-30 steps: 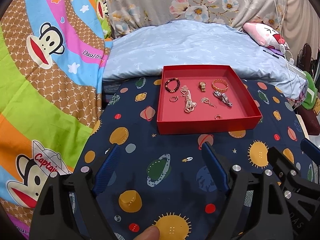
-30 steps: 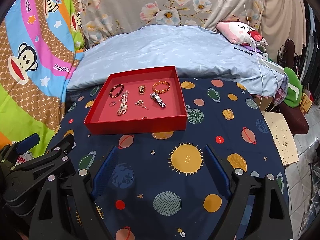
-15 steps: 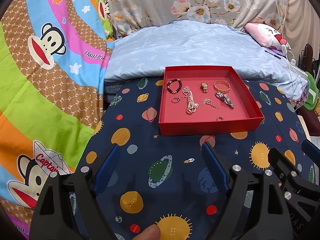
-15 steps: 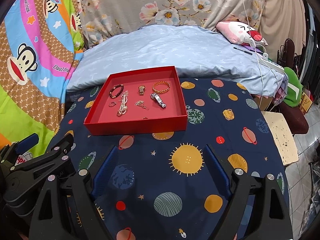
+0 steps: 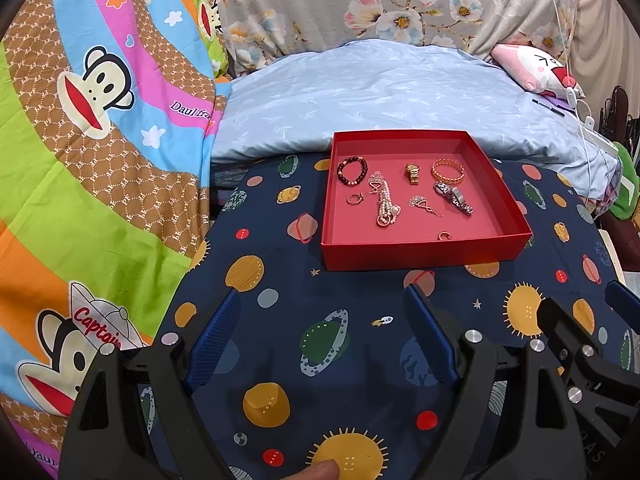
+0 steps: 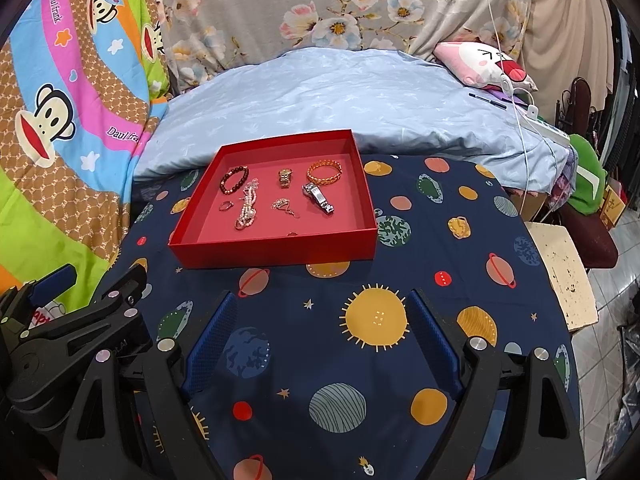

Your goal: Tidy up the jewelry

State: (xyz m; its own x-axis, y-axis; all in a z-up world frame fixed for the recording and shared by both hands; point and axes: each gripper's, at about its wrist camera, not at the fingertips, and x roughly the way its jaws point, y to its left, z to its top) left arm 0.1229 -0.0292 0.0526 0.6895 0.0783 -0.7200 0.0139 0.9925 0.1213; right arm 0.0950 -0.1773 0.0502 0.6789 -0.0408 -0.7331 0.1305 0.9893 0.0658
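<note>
Left gripper (image 5: 320,308): fingers held wide apart, nothing between them.
Right gripper (image 6: 320,312): fingers held wide apart too, nothing held.
Cloth (image 6: 400,368): planets are printed on it.
Red tray (image 5: 424,250): placed past both grippers.
Jewelry (image 5: 384,204): laid inside the tray.

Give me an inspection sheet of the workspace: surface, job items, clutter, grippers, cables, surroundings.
Surface: planet-print cloth, dark blue, over a table.
Job's things: red tray holds beaded bracelet, gold bangle, gold watch, silver watch, pearl strand, small chain piece, ring and another ring near the front wall.
Clutter: nothing seen on the cloth.
Grippers: left gripper and right gripper open, empty, short of the tray.
Cables: white cable hanging at right.
Surroundings: blue duvet, pink cushion, cartoon monkey blanket.
</note>
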